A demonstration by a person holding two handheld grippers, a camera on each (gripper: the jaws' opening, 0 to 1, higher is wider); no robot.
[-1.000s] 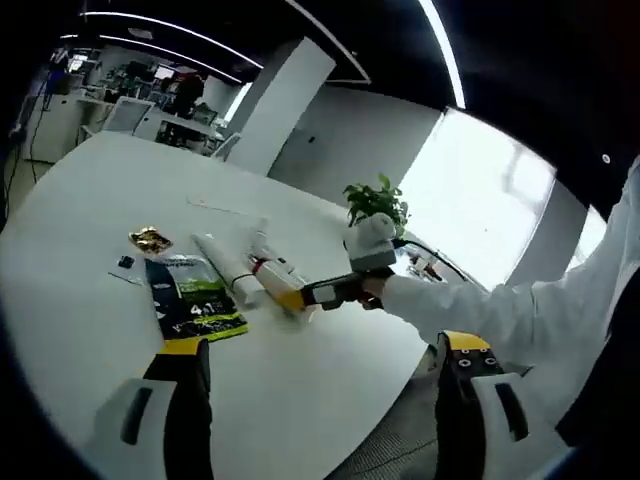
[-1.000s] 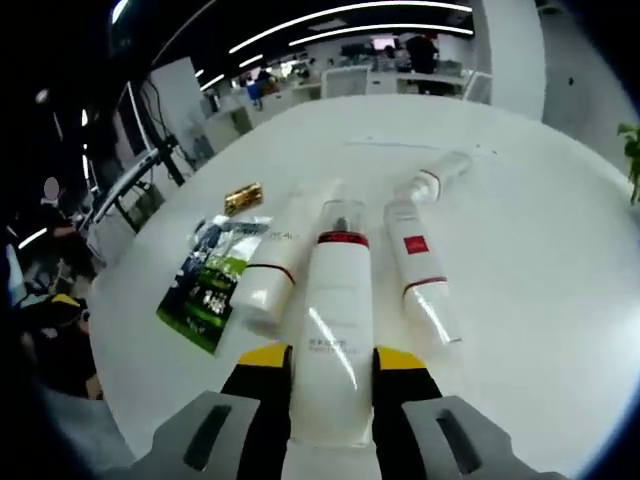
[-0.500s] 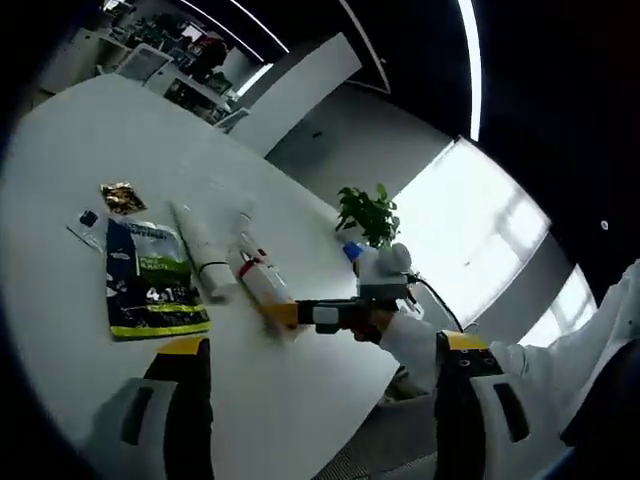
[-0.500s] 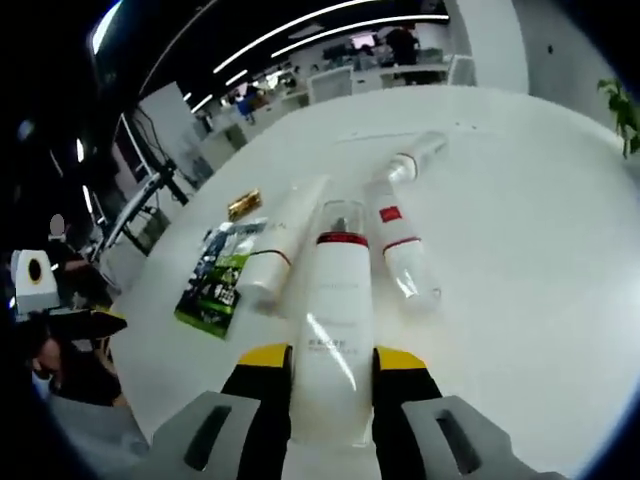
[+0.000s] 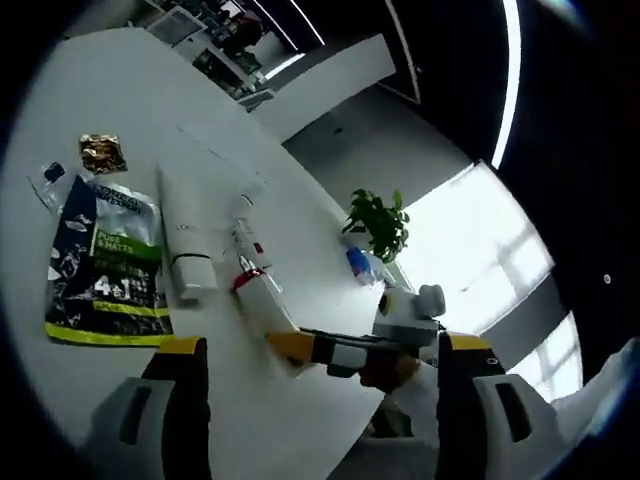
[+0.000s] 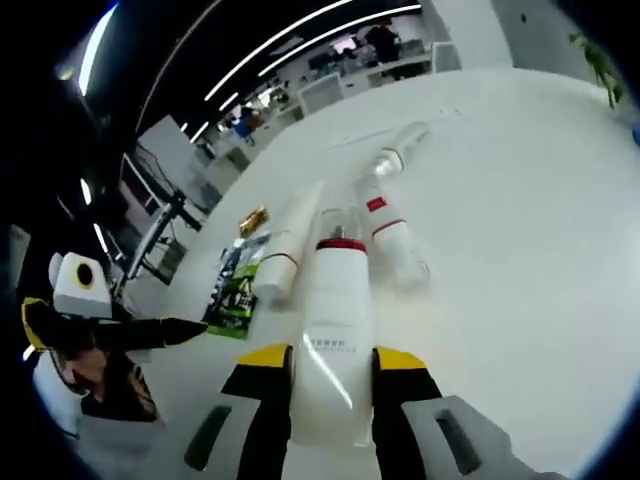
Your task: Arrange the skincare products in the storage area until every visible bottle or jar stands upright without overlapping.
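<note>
A large round white table (image 6: 520, 200) carries everything, with a potted plant (image 5: 380, 222) near its far edge in the left gripper view. The biggest product is a white bottle with a red band and clear cap (image 6: 337, 320), which lies along the right gripper view between the two yellow-tipped jaws of the right gripper (image 6: 330, 365); the jaws press against its sides, pinching it near its base, its cap end pointing away over the table. In the left gripper view the same bottle (image 5: 262, 300) shows at the end of that gripper, held by a hand in a white sleeve. The left gripper (image 5: 320, 350) has its jaws spread wide apart with nothing between them, raised above the table's near edge; it also shows at the left of the right gripper view. A green and dark sachet pack (image 5: 100, 270) lies flat on the table, and just beside it lies a white tube (image 5: 180, 240) on its side. A slimmer white bottle with a red label (image 6: 390, 240) lies on its side next to the held bottle, and beyond it another small white bottle (image 6: 400, 150) also lies down. A small gold foil packet (image 5: 100, 152) sits past the sachet pack, with a tiny dark item (image 5: 52, 172) near it.
</note>
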